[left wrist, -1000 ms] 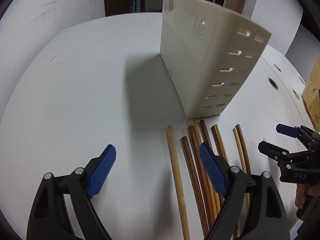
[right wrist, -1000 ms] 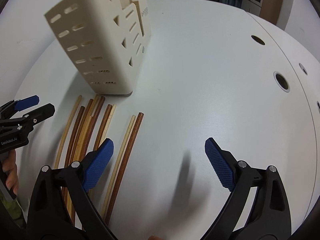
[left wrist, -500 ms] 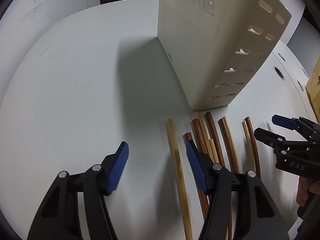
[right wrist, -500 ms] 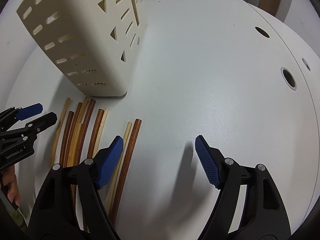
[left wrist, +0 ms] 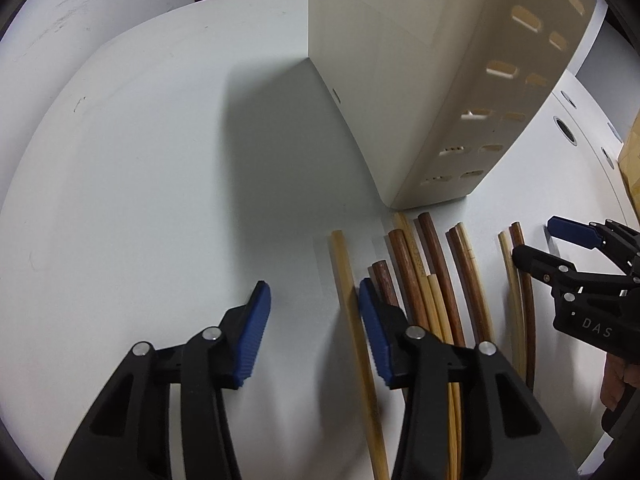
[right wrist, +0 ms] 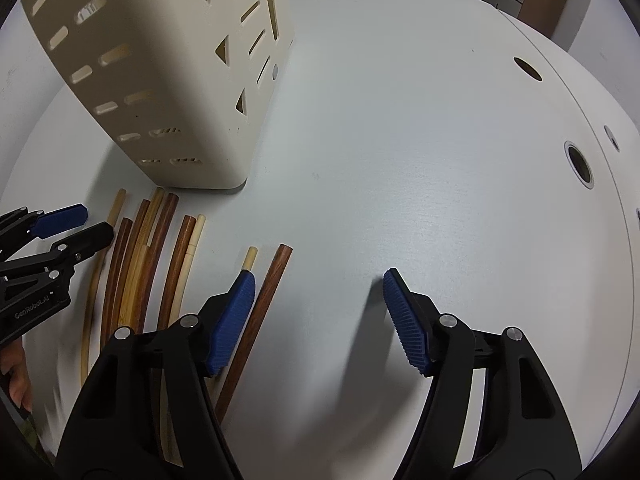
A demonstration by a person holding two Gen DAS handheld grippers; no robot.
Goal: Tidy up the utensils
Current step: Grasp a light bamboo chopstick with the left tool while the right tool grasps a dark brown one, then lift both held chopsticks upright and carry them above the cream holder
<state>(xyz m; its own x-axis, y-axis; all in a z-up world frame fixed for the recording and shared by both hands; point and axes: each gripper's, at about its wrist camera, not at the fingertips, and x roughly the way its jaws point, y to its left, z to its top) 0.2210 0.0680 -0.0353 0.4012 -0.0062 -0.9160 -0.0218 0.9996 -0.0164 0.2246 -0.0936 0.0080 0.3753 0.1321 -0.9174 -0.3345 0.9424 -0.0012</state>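
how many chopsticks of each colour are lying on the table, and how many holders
dark brown chopsticks: 5
light bamboo chopsticks: 5 (one is partly tucked among the dark ones)
cream utensil holder: 1
total: 11

A white round table (right wrist: pixel 420 128) fills both views, its surface bare and faintly scuffed. Round cable holes (right wrist: pixel 579 165) sit near its far right edge, along a seam where a second white section joins. At the right edge of the left wrist view, a cardboard box (left wrist: pixel 631 160) peeks in.
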